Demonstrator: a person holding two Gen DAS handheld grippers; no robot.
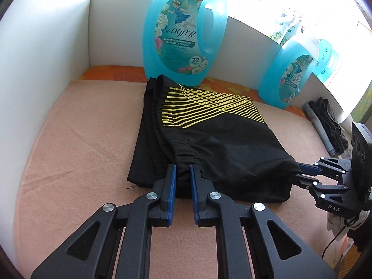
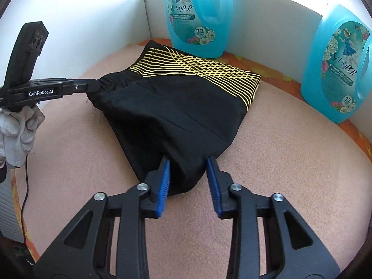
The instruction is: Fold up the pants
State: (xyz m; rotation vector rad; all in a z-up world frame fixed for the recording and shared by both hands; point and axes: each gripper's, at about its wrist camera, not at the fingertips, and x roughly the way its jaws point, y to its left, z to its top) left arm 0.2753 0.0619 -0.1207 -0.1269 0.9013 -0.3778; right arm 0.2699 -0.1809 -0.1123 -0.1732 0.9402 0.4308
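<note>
Right wrist view — right gripper (image 2: 188, 162) tilts down, clamping pants (image 2: 181, 107).

One pair of black pants (image 1: 209, 139) with yellow lines, two tongs (image 1: 182, 179) (image 2: 188, 174), two blue detergent jugs (image 1: 183, 34) (image 1: 287, 79) up close, perhaps two more (image 1: 325, 58) behind in glare, one dark folded pile (image 1: 327, 125), one pink towel (image 1: 81, 139), one gloved hand (image 2: 16, 134)
</note>
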